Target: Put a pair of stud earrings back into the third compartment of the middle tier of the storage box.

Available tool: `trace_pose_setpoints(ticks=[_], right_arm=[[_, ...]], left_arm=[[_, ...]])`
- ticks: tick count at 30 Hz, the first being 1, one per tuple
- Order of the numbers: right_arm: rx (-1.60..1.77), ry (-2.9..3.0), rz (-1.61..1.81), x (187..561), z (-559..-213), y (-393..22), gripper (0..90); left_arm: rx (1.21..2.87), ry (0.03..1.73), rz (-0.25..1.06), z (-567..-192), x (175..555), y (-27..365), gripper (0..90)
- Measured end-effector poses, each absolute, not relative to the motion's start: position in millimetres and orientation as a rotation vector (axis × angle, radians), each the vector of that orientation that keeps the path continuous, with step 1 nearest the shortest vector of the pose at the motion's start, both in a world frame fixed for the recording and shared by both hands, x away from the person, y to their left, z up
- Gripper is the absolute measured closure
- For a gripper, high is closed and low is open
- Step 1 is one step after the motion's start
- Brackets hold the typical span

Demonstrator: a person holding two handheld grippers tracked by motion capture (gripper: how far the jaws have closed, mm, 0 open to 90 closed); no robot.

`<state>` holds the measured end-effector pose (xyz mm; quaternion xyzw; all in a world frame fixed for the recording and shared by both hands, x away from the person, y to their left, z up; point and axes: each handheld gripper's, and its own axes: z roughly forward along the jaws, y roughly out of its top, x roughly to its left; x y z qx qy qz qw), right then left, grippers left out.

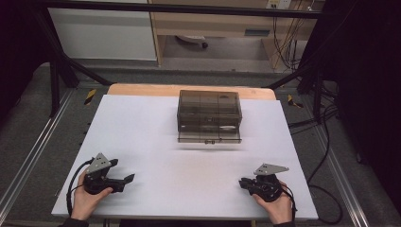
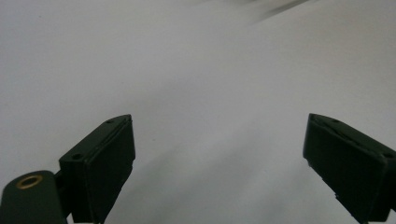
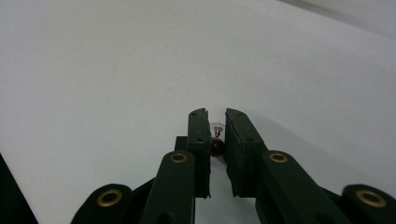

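My right gripper [image 3: 216, 113] is shut on a tiny piece [image 3: 216, 140]: a dark round bead with a clear bit and a thin metal pin, pinched between the pads just above the white table top. In the high view that gripper [image 1: 242, 182] rests at the near right, pointing left. At the near left, my left gripper [image 1: 122, 172] is held by a hand and points right. Its jaws [image 2: 218, 119] stand wide open with nothing between them. A smoky translucent box [image 1: 209, 111] sits at the table's far middle, its bottom drawer [image 1: 209, 138] pulled partly out toward me.
The white table top [image 1: 156, 142] stretches between the grippers and the box. A wooden edge [image 1: 142, 90] shows behind it. Dark frame bars and cables [image 1: 326, 142] run along both sides on the floor.
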<state>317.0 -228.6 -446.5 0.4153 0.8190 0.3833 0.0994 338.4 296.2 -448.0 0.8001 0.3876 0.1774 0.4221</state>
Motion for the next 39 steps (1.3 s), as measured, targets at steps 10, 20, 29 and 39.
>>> trace_pose_setpoints(ticks=[10,20,29,39], right_arm=[[1.224,2.398,1.158,321.1,-442.2,-230.3,80.9],[1.233,2.369,1.169,329.0,-435.9,-230.1,81.0],[1.212,2.355,1.172,335.9,-428.9,-226.3,81.0],[1.214,2.321,1.194,347.5,-417.2,-222.0,81.1]], left_arm=[[2.000,0.974,0.444,-447.8,338.3,296.5,8.7],[1.997,0.978,0.445,-448.2,338.4,296.4,8.7],[2.003,0.976,0.446,-448.3,338.7,296.2,8.7],[2.005,0.975,0.447,-448.3,338.7,296.2,8.7]])
